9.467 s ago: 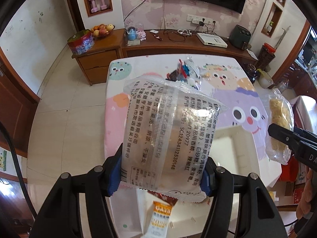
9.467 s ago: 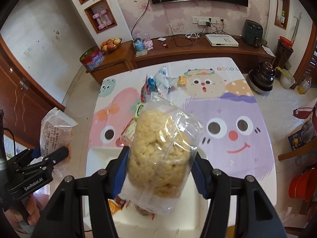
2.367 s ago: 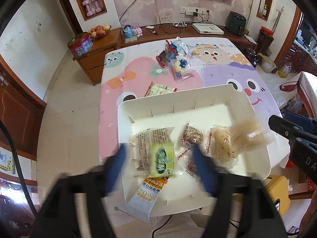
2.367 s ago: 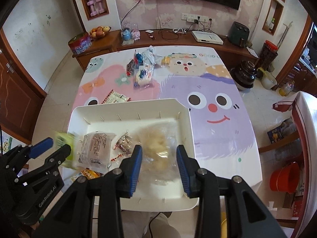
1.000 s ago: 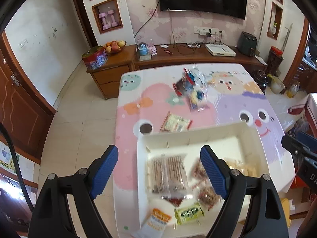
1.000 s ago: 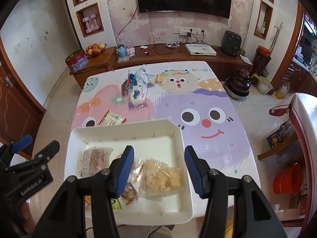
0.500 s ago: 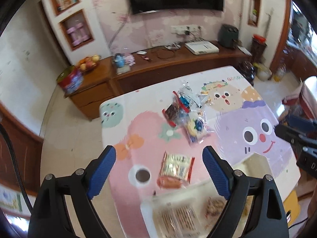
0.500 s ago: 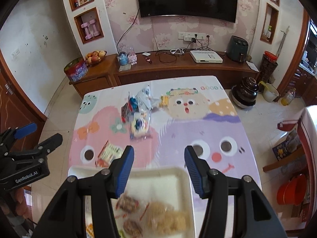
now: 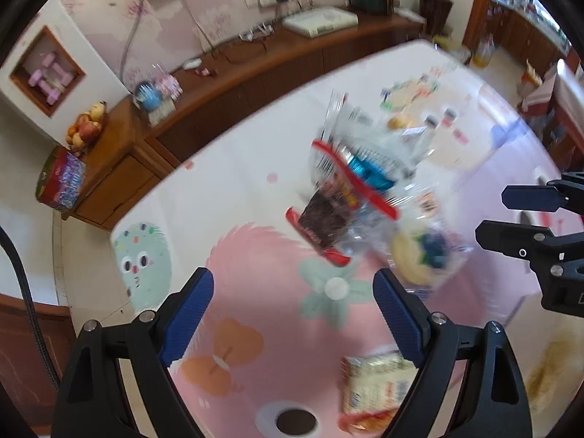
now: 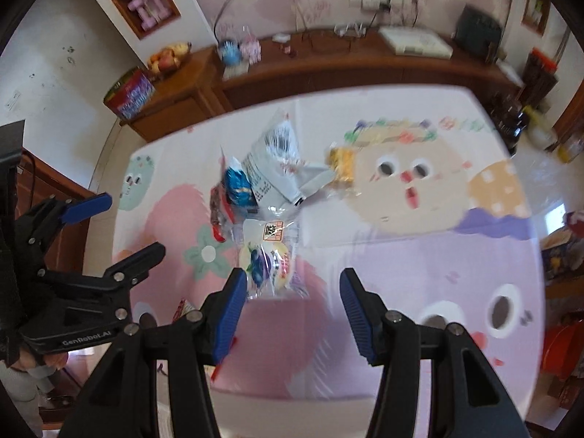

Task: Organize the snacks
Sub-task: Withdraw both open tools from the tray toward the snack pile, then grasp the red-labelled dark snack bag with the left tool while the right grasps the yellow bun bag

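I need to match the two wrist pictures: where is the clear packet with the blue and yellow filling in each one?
Left wrist view: the clear packet lies right of centre, just beyond the right finger of the left tongs.
Right wrist view: the same packet lies centre-left, beside the left finger of the right tongs.
Shared landmark: the green flower printed on the tablecloth, left of the packet.

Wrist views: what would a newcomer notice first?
The cartoon-print tablecloth, with big googly-eyed faces in pink and purple, fills both views. At its middle lies a blurred heap of snack packets, with one small yellow packet off to its right. Both claws hang open and empty over the table: the left claw near the heap's red-edged bag, the right claw just beyond a clear packet with blue and yellow print.
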